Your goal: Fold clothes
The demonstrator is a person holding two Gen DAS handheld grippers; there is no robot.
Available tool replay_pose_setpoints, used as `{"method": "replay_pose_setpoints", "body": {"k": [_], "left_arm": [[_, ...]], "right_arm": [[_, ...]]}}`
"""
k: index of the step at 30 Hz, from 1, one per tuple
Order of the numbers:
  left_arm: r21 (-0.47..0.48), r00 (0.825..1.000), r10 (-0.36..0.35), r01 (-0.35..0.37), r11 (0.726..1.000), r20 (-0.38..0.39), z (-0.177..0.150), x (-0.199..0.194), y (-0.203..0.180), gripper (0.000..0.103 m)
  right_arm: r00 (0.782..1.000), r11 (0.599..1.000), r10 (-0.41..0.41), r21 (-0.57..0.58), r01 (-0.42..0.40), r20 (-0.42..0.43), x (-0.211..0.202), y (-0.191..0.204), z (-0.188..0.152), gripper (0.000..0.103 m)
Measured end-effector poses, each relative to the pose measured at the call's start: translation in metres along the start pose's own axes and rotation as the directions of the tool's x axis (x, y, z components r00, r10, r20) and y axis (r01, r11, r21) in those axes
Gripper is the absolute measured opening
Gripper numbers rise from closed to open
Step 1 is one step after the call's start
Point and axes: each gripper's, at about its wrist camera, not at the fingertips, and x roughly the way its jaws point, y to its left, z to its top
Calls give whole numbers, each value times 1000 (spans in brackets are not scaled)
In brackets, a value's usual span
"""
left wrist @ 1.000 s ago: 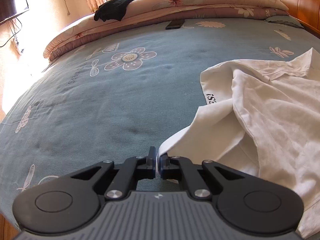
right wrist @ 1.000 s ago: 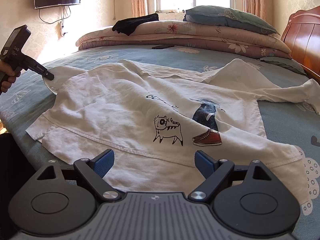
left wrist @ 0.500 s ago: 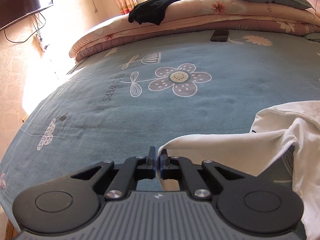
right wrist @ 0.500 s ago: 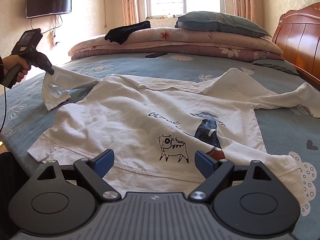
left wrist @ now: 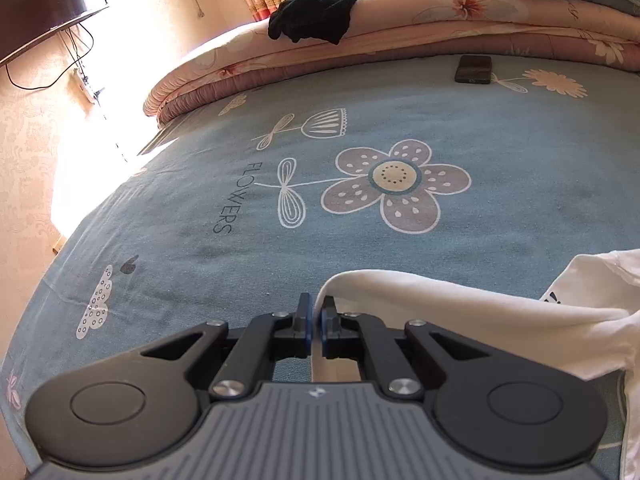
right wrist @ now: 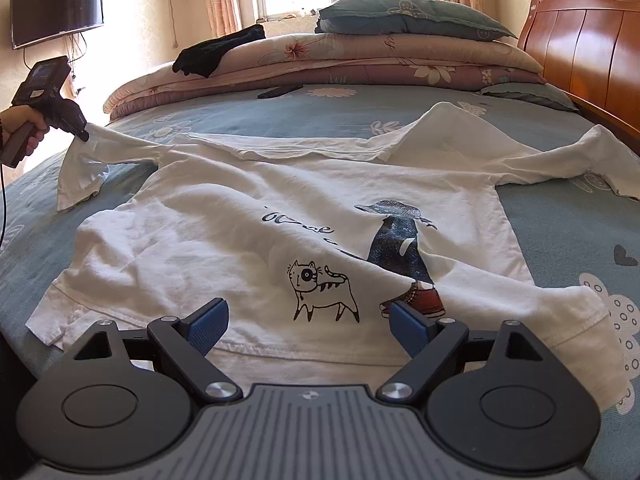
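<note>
L gripper (left wrist: 315,322) clamped on the edge of the white t-shirt's (right wrist: 280,216) sleeve (left wrist: 440,308), jaws pinched together w/ fabric between the blue pads. R gripper (right wrist: 308,322) wide open, nothing between the fingers, hovering just over the shirt's bottom hem (right wrist: 304,354), not touching as far as I can tell.

L wrist view only: close-up of the pinch, sleeve cloth running off to the right, bare blue bedsheet (left wrist: 160,248) ahead w/ flower print and "FLOWERS" text, phone (left wrist: 473,69) lying near the folded quilts (left wrist: 440,32). Shirt body barely visible here.

R wrist view only: whole shirt, plus the L gripper from outside, held in a hand (right wrist: 24,128) at far left, sleeve lifted off the sheet and pulled taut toward it. Other sleeve (right wrist: 592,164) lies flat out to the right near the wooden headboard (right wrist: 580,40).

Shirt: spread front-up across the bed, wrinkled, diagonal crease through the print (cat, figure in hat, red shoe, script text). Black garment (right wrist: 216,52) on the quilts at the back, pillow (right wrist: 408,18) on top, TV (right wrist: 56,10) on wall.
</note>
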Motion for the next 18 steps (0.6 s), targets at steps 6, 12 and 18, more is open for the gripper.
{"method": "replay_pose_setpoints", "body": {"k": [6,12,18], "left_arm": [[-19,1000,30,-29,999,2,15,18,-8,4],[11,995,61,-60,998,-80,13,44,-18,14],[19,996,13,-12,1000,-86,-10,24,-11,15]], "right_arm": [[1000,1000,-14,20,15,-13,6,-4,-2,91],[1000,1000,-22,1,22,-16,8,-2,-3,91],[1000,1000,-16,-2,16,-1,3,-1,-2,91]]}}
